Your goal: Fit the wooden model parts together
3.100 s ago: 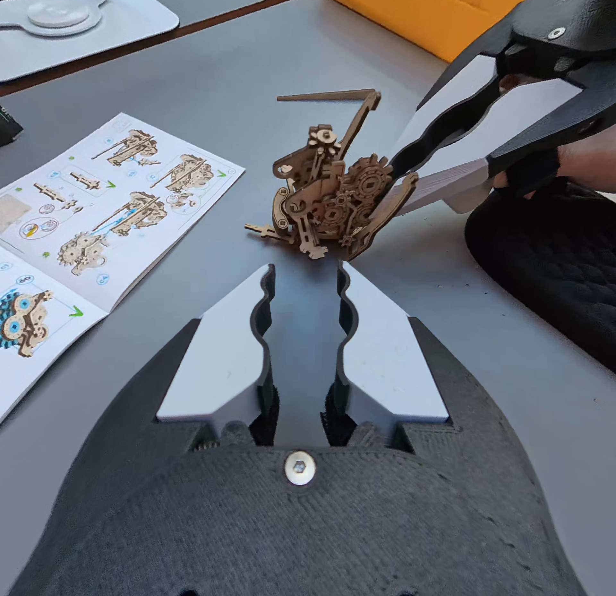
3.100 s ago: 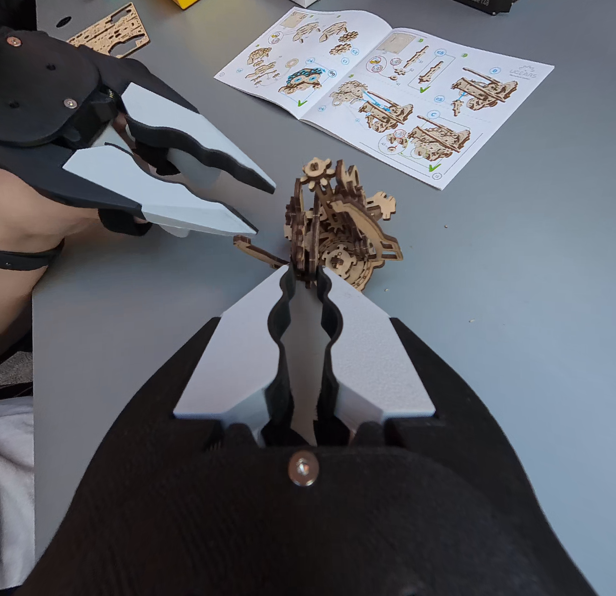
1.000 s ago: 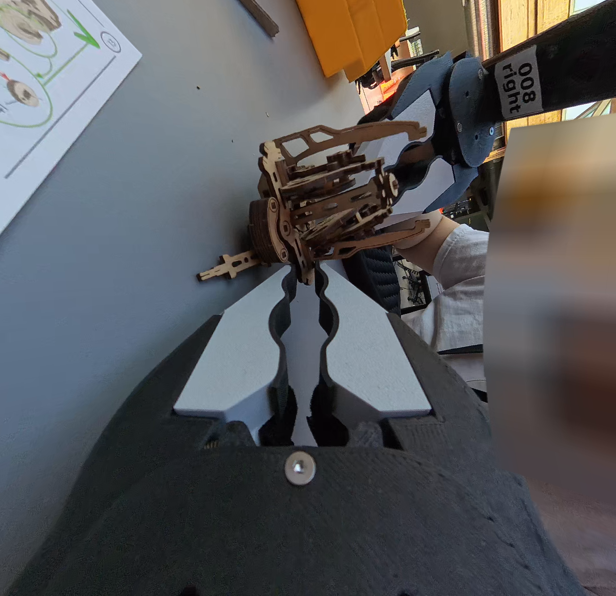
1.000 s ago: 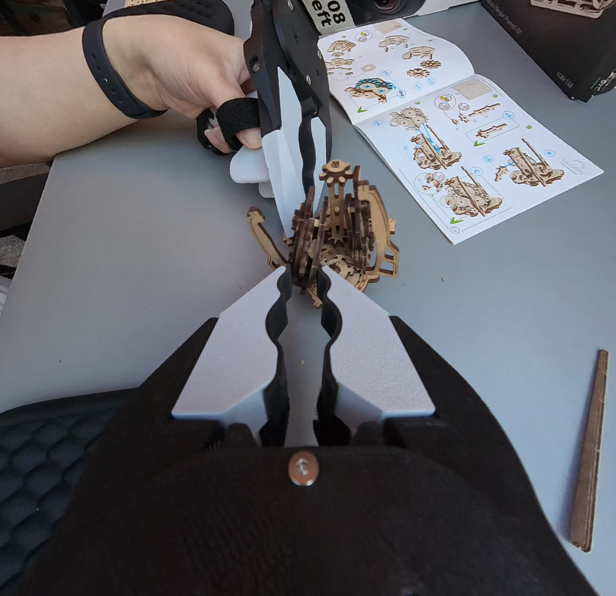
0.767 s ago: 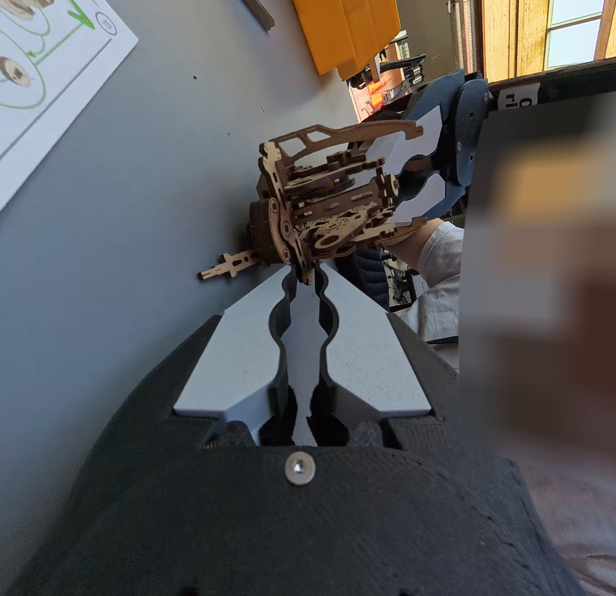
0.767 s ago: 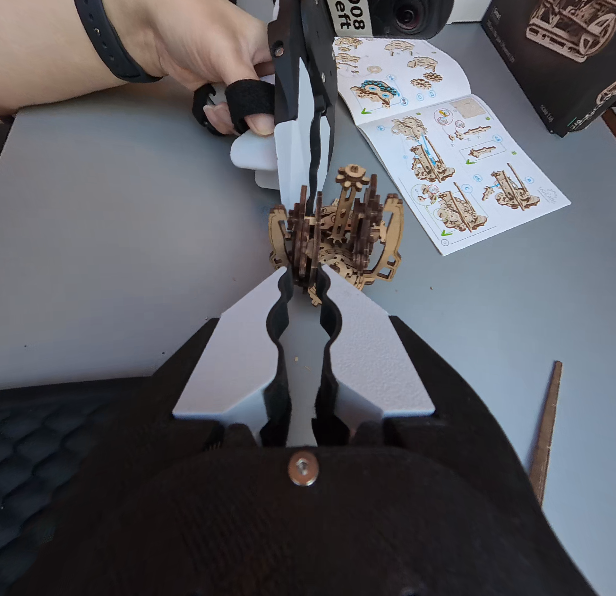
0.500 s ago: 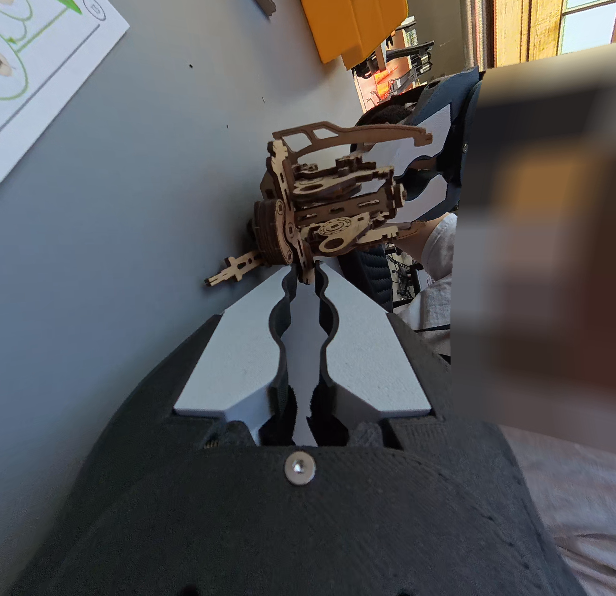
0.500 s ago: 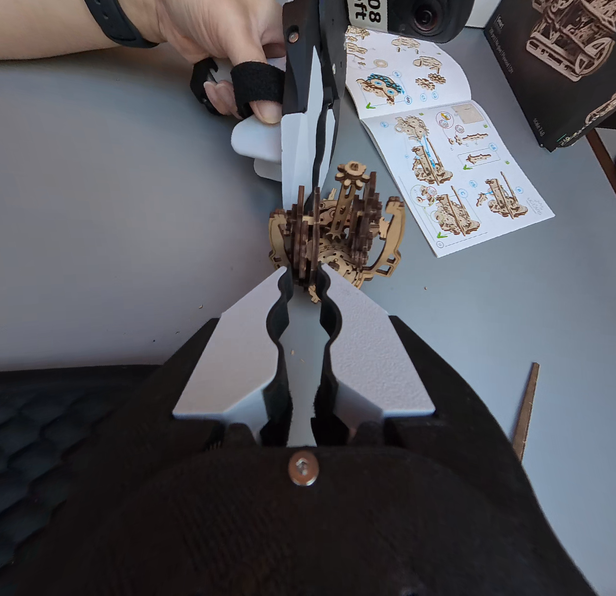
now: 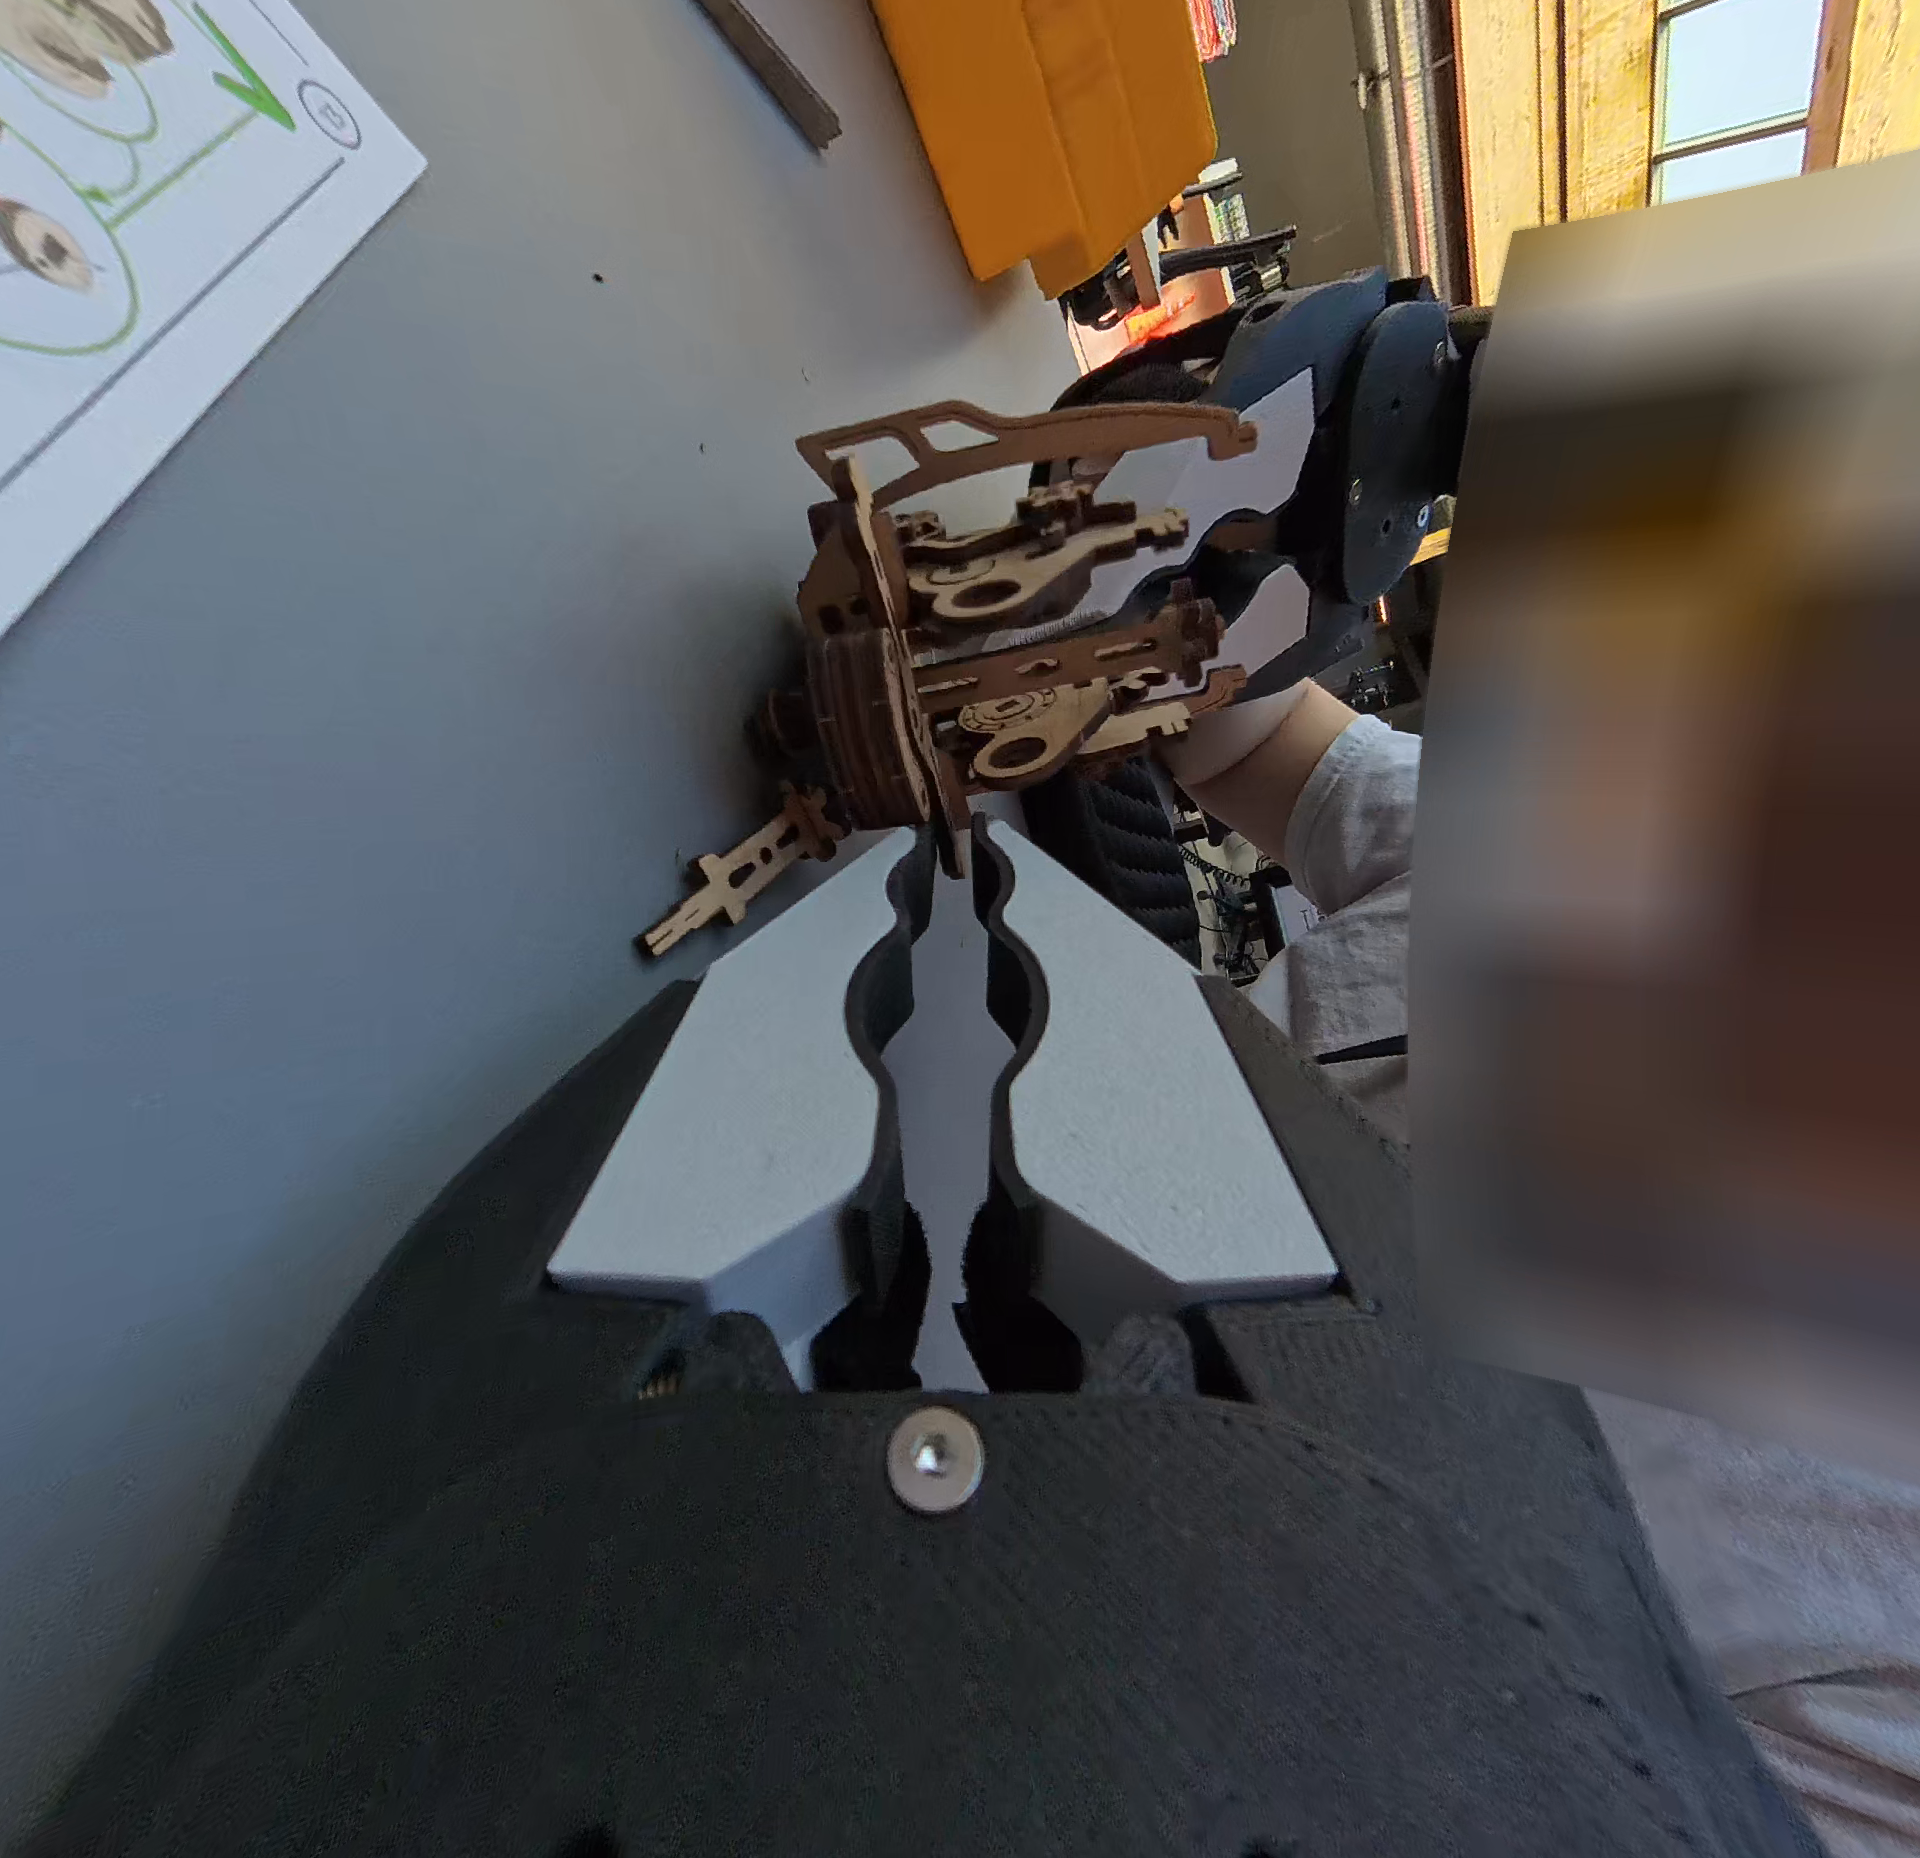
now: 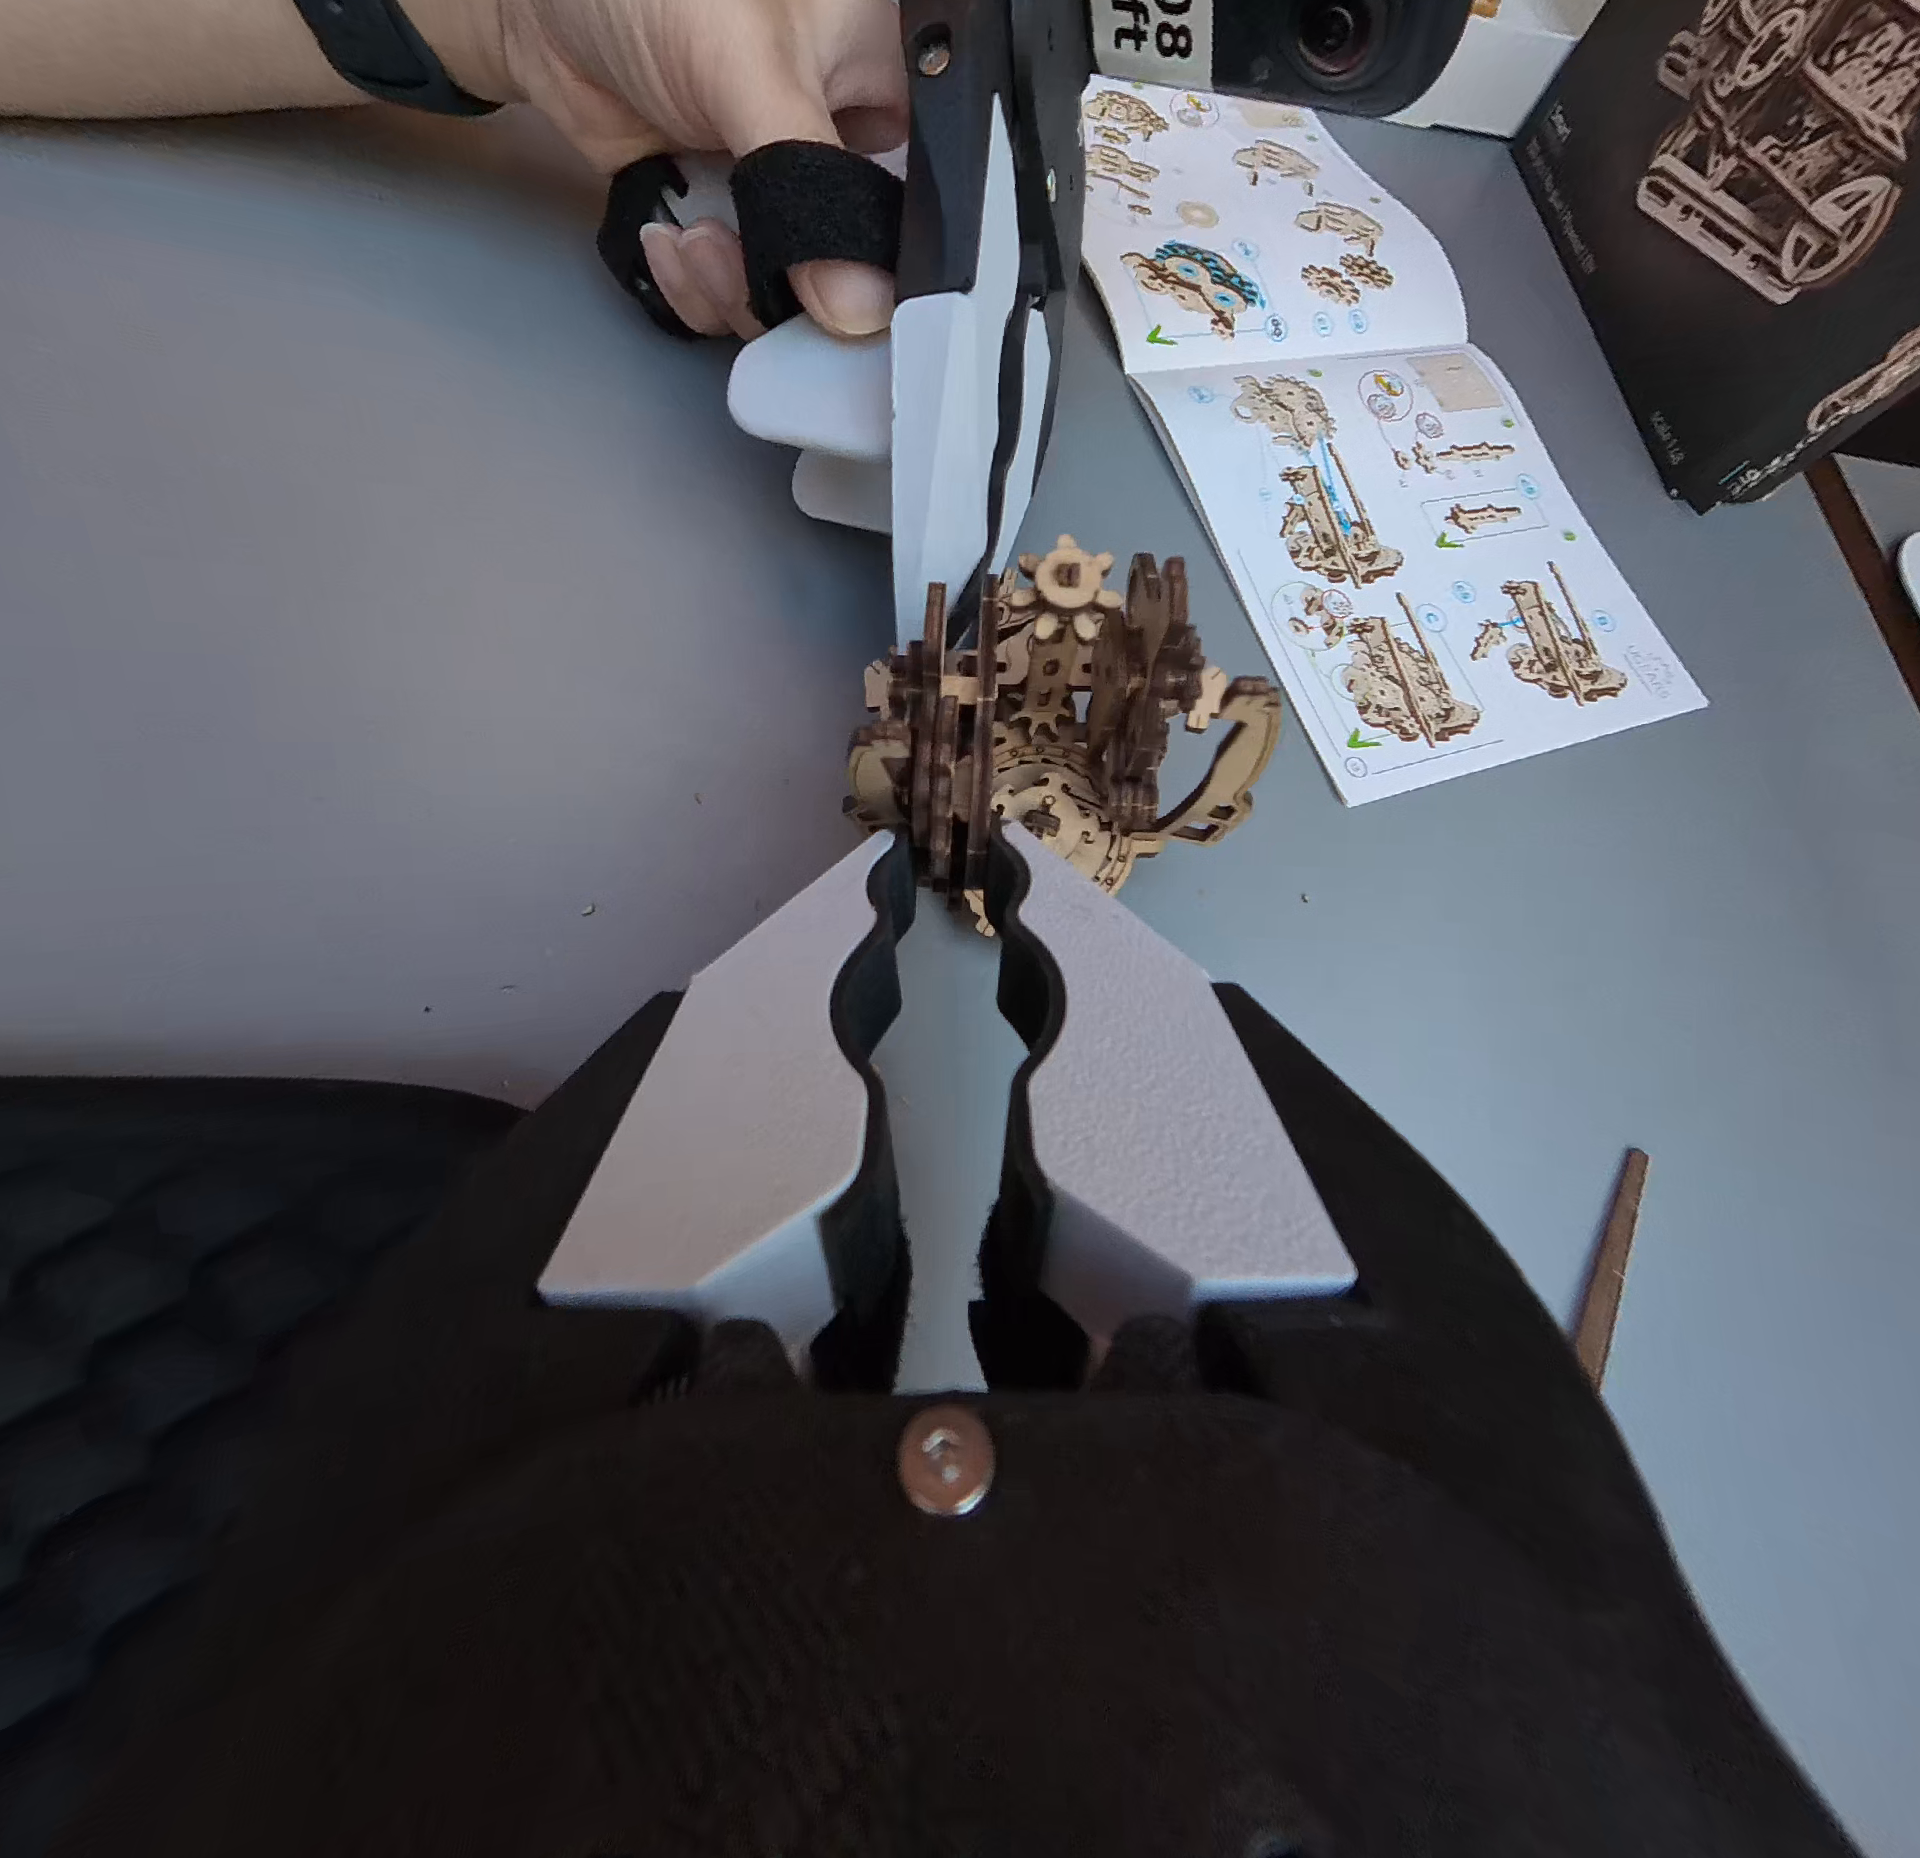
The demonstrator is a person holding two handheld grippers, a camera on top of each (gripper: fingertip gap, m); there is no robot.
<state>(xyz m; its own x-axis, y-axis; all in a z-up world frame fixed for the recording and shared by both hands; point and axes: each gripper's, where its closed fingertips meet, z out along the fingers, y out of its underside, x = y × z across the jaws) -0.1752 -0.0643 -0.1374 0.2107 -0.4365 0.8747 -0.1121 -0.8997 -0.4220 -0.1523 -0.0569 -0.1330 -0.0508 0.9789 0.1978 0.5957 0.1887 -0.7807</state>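
Observation:
A half-built wooden gear model [image 9: 966, 655] is held between both grippers just above the grey table [image 9: 436, 582]. My left gripper [image 9: 948, 852] is shut on one thin plate at the model's edge. My right gripper [image 10: 948, 858] is shut on several plates on the model's near side [image 10: 1039, 738]. In the right wrist view the left gripper [image 10: 961, 603] comes down onto the model from above, held by a hand [image 10: 707, 73]. In the left wrist view the right gripper [image 9: 1195, 603] grips the model's far side. A small wooden cross-shaped axle [image 9: 743, 873] sticks out beside the left fingers.
An open instruction booklet [image 10: 1382, 478] lies to the model's right, also at the left wrist view's top left [image 9: 156, 198]. A dark product box [image 10: 1756, 177] stands at the far right. A thin wooden stick [image 10: 1608, 1263] lies on the table. A yellow box [image 9: 1039, 94] and a black padded mat [image 10: 187, 1237] are nearby. The tips of both grippers are at nearly the same place. Between my right fingertips and the thin wooden stick [image 10: 1608, 1263] there is roughly 15 centimetres.
Since three seconds ago the left gripper has closed on the model and both have lifted and turned it. Over the last second the model has rotated a little more; the grips are unchanged.

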